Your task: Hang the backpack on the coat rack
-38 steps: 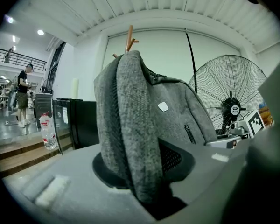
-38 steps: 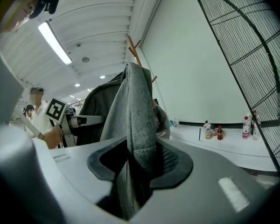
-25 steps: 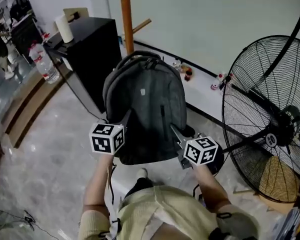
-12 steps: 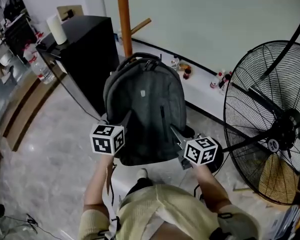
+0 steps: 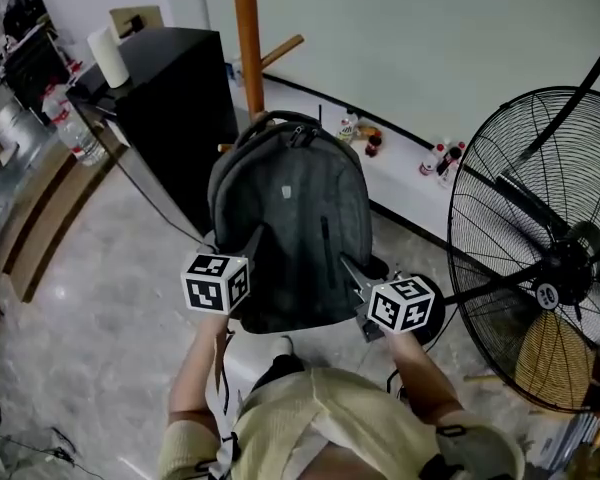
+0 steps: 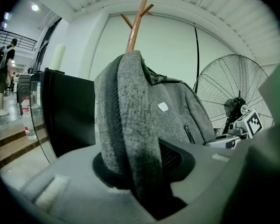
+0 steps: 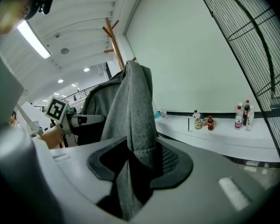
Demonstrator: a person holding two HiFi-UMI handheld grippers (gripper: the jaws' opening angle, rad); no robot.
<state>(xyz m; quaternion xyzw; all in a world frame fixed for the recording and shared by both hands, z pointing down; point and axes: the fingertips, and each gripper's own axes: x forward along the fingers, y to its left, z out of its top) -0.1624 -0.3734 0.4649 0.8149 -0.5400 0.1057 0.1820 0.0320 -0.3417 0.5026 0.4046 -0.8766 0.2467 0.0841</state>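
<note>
grip: left gripper [image 5: 250, 240] and right gripper [image 5: 351, 269] each have jaws clamped on a side fold of the backpack [image 5: 290, 218], which keeps its top handle [image 5: 278, 119] upward | place: backpack just in front of the coat rack [image 5: 247, 43], not yet hooked | next, likely: lift the handle onto a peg [image 5: 283, 50]

The backpack [image 5: 290, 218] is heathered charcoal grey. At its twelve o'clock, the coat rack [image 5: 247, 38] is orange-brown wood. The cabinet [image 5: 180, 118] at ten o'clock is black, and the fan [image 5: 578, 246] at three o'clock is black wire mesh. Cubes on the left gripper [image 5: 252, 238] and right gripper [image 5: 348, 265] carry black-and-white square markers.
</note>
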